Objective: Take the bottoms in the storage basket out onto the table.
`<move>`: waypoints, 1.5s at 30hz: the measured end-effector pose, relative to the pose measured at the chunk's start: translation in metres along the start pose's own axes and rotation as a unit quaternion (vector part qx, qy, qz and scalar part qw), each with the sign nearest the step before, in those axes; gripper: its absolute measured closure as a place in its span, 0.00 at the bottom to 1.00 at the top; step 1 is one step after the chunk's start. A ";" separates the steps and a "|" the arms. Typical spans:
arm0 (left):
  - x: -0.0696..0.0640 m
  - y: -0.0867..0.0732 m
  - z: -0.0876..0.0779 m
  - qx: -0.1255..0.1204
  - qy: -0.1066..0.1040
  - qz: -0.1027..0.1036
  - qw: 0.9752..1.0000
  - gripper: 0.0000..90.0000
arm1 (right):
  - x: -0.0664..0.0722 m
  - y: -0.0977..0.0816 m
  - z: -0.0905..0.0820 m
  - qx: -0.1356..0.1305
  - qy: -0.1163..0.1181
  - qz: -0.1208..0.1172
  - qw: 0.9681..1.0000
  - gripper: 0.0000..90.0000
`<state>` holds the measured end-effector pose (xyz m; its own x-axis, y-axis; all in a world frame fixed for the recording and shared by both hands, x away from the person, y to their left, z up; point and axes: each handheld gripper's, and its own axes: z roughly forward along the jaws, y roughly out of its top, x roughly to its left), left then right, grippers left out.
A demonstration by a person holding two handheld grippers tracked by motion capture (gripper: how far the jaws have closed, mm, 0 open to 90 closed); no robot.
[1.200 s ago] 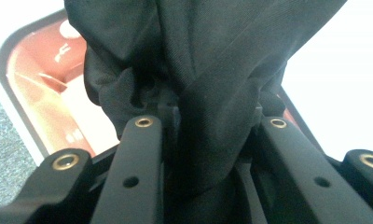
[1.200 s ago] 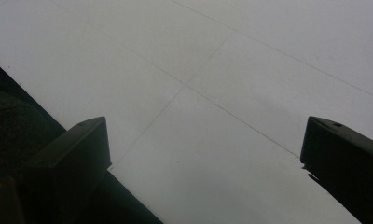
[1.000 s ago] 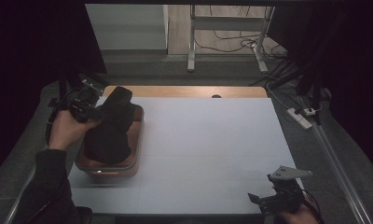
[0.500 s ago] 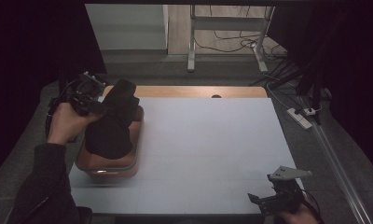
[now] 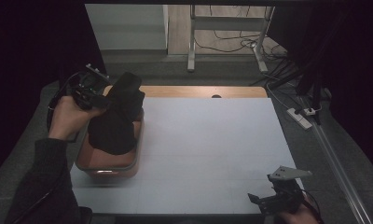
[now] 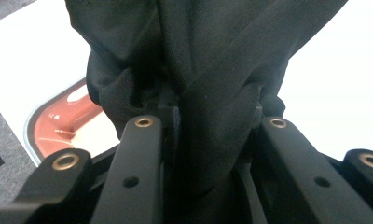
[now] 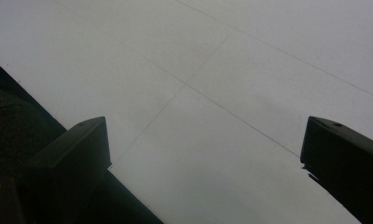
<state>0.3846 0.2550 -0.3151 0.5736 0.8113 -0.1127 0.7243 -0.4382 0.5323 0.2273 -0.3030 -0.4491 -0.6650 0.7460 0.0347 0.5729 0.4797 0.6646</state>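
Left gripper (image 5: 103, 98), jaws clamped on the black cloth (image 5: 114, 121), has lifted it higher since a second ago; the cloth now hangs over the brown bin (image 5: 107, 161) at nine o'clock. Extraction appears underway. Right gripper (image 5: 268, 200) idles wide open, empty, at five o'clock.

Matt black cloth (image 6: 212, 70) here, a fine soft knit bunched into folds between the smooth black plastic jaws of the left gripper (image 6: 208, 130), brass-coloured metal rivets glinting on them. Beneath it the reddish-brown tub (image 5: 105, 164) looks like glossy plastic with a pale rim, catching a bright sheen inside. The white table top (image 5: 212, 140) is smooth and matt with thin seams, a strip of light wood (image 5: 198, 91) along its far edge, and the right gripper (image 5: 273, 198) is dull black plastic with a grey plate.
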 end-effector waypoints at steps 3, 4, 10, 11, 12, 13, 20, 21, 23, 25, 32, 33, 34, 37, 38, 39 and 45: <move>-0.003 0.003 -0.001 -0.005 -0.012 0.004 1.000 0.79 | 0.000 0.000 0.000 0.000 0.000 0.000 1.000 0.02; -0.004 0.004 -0.001 -0.007 -0.018 0.006 1.000 0.79 | 0.000 0.000 0.000 0.000 -0.001 0.000 1.000 0.02; -0.011 0.012 -0.002 -0.012 -0.032 0.013 0.999 0.79 | 0.000 0.000 0.000 -0.002 -0.002 0.004 1.000 0.02; -0.012 0.013 -0.002 -0.012 -0.032 0.015 0.999 0.79 | 0.000 0.000 0.000 -0.002 -0.001 0.004 1.000 0.02; -0.014 0.015 -0.002 -0.013 -0.032 0.017 0.999 0.79 | 0.000 0.000 0.000 -0.002 -0.001 0.002 1.000 0.02; -0.016 0.016 -0.002 -0.013 -0.032 0.020 0.999 0.79 | 0.000 0.000 0.000 -0.002 -0.001 0.003 1.000 0.02; -0.026 0.025 -0.003 -0.021 -0.053 0.031 0.998 0.79 | 0.000 0.000 0.000 -0.003 -0.001 0.002 1.000 0.02; -0.026 0.026 -0.003 -0.023 -0.059 0.032 0.997 0.79 | 0.000 0.000 0.000 -0.003 -0.001 0.002 1.000 0.02; -0.029 0.028 -0.002 -0.026 -0.063 0.032 0.997 0.79 | 0.000 0.000 0.000 -0.003 0.000 0.002 1.000 0.02; -0.031 0.031 -0.001 -0.025 -0.064 0.035 0.997 0.79 | 0.000 0.000 0.000 -0.003 0.000 0.002 1.000 0.02; -0.041 0.040 0.003 -0.021 -0.067 0.047 0.996 0.79 | 0.000 0.000 0.000 -0.003 0.001 0.002 1.000 0.02; -0.042 0.041 0.004 -0.020 -0.068 0.049 0.996 0.79 | 0.000 0.000 0.000 -0.002 0.001 0.002 1.000 0.02; -0.044 0.042 0.005 -0.019 -0.069 0.051 0.996 0.79 | 0.000 0.000 0.000 -0.002 0.001 0.002 1.000 0.02; -0.048 0.046 0.008 -0.016 -0.071 0.058 0.996 0.79 | 0.000 0.000 0.000 -0.002 0.001 0.002 1.000 0.02; -0.050 0.048 0.008 -0.015 -0.071 0.062 0.995 0.79 | 0.000 0.000 0.000 -0.002 0.002 0.002 1.000 0.02; -0.052 0.049 0.009 -0.014 -0.071 0.064 0.995 0.79 | 0.000 0.000 0.000 -0.003 0.002 0.002 1.000 0.02; -0.064 0.059 0.014 -0.010 -0.074 0.077 0.994 0.79 | 0.000 0.000 0.000 -0.003 0.002 0.001 1.000 0.02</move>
<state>0.3957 0.1724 -0.2883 0.7288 0.6680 -0.1502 0.6161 -0.5442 0.5694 0.2269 -0.3033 -0.4489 -0.6654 0.7454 0.0397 0.5722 0.4752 0.6684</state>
